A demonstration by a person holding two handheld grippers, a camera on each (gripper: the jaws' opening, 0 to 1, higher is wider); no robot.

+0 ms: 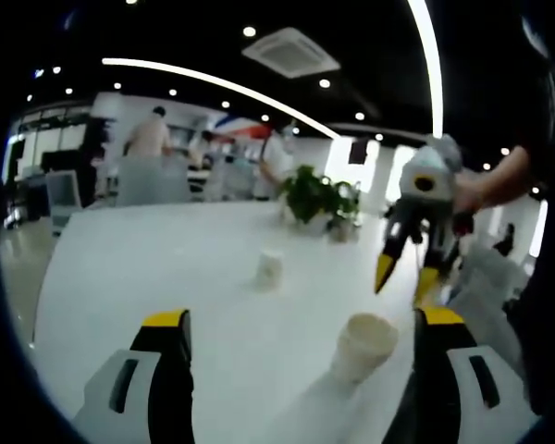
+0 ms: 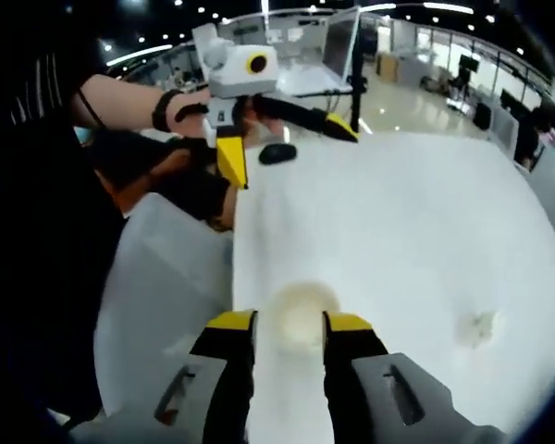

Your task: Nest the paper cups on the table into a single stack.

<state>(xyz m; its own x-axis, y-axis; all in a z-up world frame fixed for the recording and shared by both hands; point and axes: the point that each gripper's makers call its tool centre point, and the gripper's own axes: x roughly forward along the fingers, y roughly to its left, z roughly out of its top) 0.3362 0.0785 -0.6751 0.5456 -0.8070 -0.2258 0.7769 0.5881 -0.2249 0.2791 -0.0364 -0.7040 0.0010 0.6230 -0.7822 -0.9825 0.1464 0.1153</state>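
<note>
Two white paper cups stand upright and apart on the white table [image 1: 148, 268]. The near cup [image 1: 363, 344] sits between my left gripper's [image 1: 302, 319] wide-open jaws, closer to the right one. The far cup [image 1: 270, 268] stands farther out near the table's middle. My right gripper [image 1: 404, 279] comes in from the right and hovers just above the near cup, jaws apart, without touching it. In the right gripper view the near cup [image 2: 301, 314] is seen from above beyond my right gripper [image 2: 289, 322]. The far cup [image 2: 476, 326] is a blur at the right. My left gripper [image 2: 287, 145] shows open.
Potted plants [image 1: 319, 194] stand at the table's far end, with people and desks behind them. A small dark object [image 2: 277, 153] lies on the table by the left gripper. The table edge [image 2: 233, 268] runs close beside the near cup, with a white seat [image 2: 157, 277] past it.
</note>
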